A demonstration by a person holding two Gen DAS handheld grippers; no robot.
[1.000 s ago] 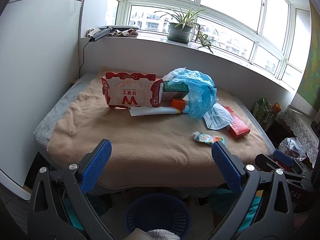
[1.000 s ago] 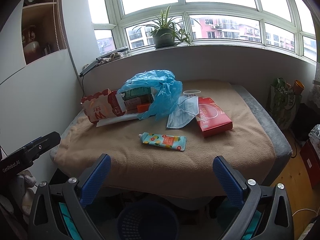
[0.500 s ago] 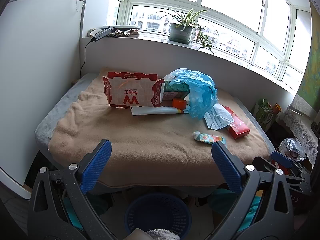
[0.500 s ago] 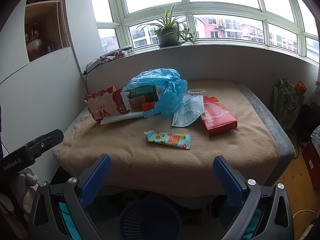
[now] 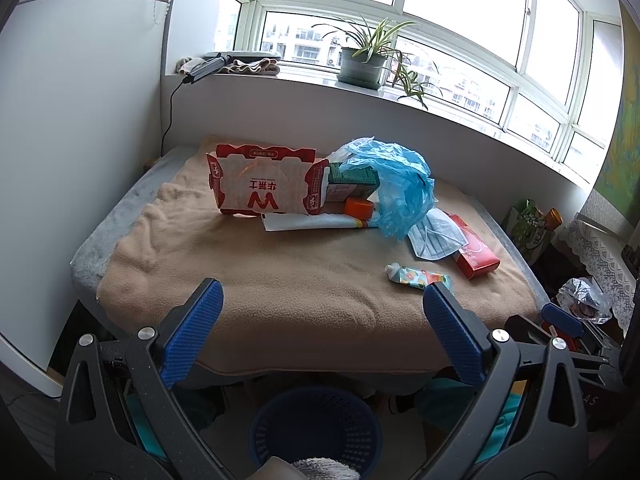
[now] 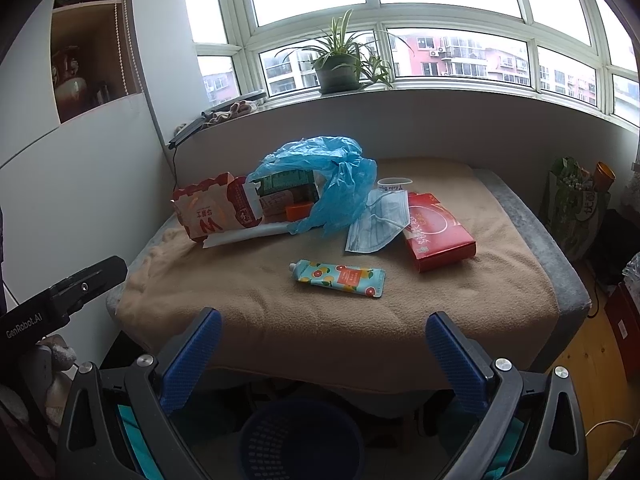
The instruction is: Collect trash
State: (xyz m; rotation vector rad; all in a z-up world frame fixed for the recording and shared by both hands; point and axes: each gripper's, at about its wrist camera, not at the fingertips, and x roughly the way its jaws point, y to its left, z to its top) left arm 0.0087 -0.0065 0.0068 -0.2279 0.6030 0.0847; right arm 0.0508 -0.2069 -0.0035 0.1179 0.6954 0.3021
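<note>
Trash lies on a tan blanket (image 5: 280, 280) over a low table. A red-and-white paper bag (image 5: 266, 196) (image 6: 218, 210) stands at the back left. Beside it a blue plastic bag (image 5: 396, 184) (image 6: 336, 188) drapes over small boxes. A face mask (image 6: 376, 224) (image 5: 436, 236), a red box (image 6: 438, 232) (image 5: 476, 252) and a printed tube (image 6: 340, 278) (image 5: 418, 276) lie to the right. A dark blue basket (image 5: 316, 432) (image 6: 300, 440) sits on the floor below the near edge. My left gripper (image 5: 320, 320) and right gripper (image 6: 324, 332) are both open, short of the table, holding nothing.
A white cabinet wall (image 5: 80, 140) bounds the table's left side. A potted plant (image 6: 340, 68) stands on the window sill behind. Bags and boxes (image 6: 576, 200) crowd the floor at the right. The left gripper's body (image 6: 60, 300) shows at the left edge of the right wrist view.
Both grippers have moved forward slightly toward the table, so the trash appears a little larger and lower in view. Their jaws stayed open. Nothing on the table has moved.
</note>
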